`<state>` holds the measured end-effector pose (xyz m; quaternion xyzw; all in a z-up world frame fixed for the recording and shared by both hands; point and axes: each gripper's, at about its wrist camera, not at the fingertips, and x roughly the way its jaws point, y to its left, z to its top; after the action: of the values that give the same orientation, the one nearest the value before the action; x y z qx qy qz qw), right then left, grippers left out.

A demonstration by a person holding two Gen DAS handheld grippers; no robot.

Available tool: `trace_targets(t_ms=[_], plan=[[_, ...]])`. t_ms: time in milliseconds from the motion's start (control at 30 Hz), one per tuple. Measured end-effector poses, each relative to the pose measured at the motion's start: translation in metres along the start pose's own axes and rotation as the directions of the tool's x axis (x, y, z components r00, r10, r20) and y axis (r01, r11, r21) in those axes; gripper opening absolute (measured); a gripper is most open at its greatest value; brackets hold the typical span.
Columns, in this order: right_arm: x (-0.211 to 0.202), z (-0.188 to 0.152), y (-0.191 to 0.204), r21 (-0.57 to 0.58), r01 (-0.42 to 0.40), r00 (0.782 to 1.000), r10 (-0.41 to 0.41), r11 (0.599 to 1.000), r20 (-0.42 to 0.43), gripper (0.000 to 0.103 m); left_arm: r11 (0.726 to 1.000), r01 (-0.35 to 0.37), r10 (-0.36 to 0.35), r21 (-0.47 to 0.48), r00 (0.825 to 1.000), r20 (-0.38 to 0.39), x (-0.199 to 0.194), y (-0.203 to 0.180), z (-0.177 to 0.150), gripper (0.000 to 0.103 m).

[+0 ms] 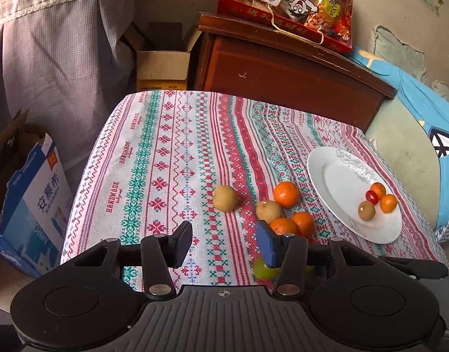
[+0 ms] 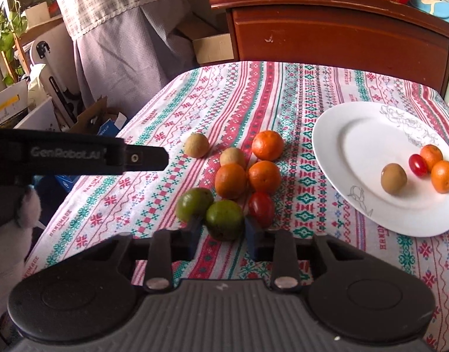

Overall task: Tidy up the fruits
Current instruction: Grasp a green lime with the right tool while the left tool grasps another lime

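Note:
A cluster of fruit lies on the patterned tablecloth: three oranges [image 2: 264, 176], two brown fruits [image 2: 196, 145], two green fruits [image 2: 224, 220] and a red tomato [image 2: 261, 208]. A white plate [image 2: 368, 135] at the right holds two small oranges, a red tomato [image 2: 418, 165] and a brown fruit [image 2: 393, 179]. My right gripper [image 2: 223, 239] is open, its fingers on either side of the nearer green fruit. My left gripper [image 1: 224, 245] is open and empty above the cloth, left of the cluster [image 1: 286, 195]; it shows at the left in the right wrist view [image 2: 136, 158].
A dark wooden cabinet [image 1: 283, 70] stands behind the table with a red gift bag [image 1: 286, 3] on top. Cardboard boxes [image 1: 163, 61] and a blue carton [image 1: 33, 205] sit on the floor at left. A curtain hangs at the back left. Blue bedding lies at right.

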<state>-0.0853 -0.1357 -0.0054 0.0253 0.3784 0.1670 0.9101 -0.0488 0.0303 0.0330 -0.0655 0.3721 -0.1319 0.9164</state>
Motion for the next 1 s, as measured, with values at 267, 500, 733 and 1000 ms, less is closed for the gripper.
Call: trace_targets(t_ms=[267, 500, 733, 1000], plan=[[-0.016, -0.003, -0.004, 0.001, -0.018, 1.0, 0.018, 1.0, 0.001, 0.028, 0.998, 0.038, -0.038, 0.04, 0.999, -0.015, 0.001, -0.007, -0.008, 0.047], [-0.032, -0.007, -0.022, 0.038, 0.016, 1.0, -0.016, 0.999, -0.006, 0.028, 0.989, 0.085, -0.082, 0.121, 0.996, -0.032, 0.002, -0.023, -0.018, 0.046], [-0.036, -0.011, -0.041, 0.087, 0.065, 0.998, -0.065, 0.994, -0.011, 0.028, 0.974, 0.122, -0.114, 0.19, 0.992, -0.052, 0.006, -0.039, -0.026, 0.046], [-0.034, -0.014, -0.048, 0.126, 0.065, 0.998, -0.065, 0.99, -0.009, 0.029, 0.94, 0.073, -0.061, 0.334, 0.997, -0.046, 0.018, -0.06, -0.043, 0.044]])
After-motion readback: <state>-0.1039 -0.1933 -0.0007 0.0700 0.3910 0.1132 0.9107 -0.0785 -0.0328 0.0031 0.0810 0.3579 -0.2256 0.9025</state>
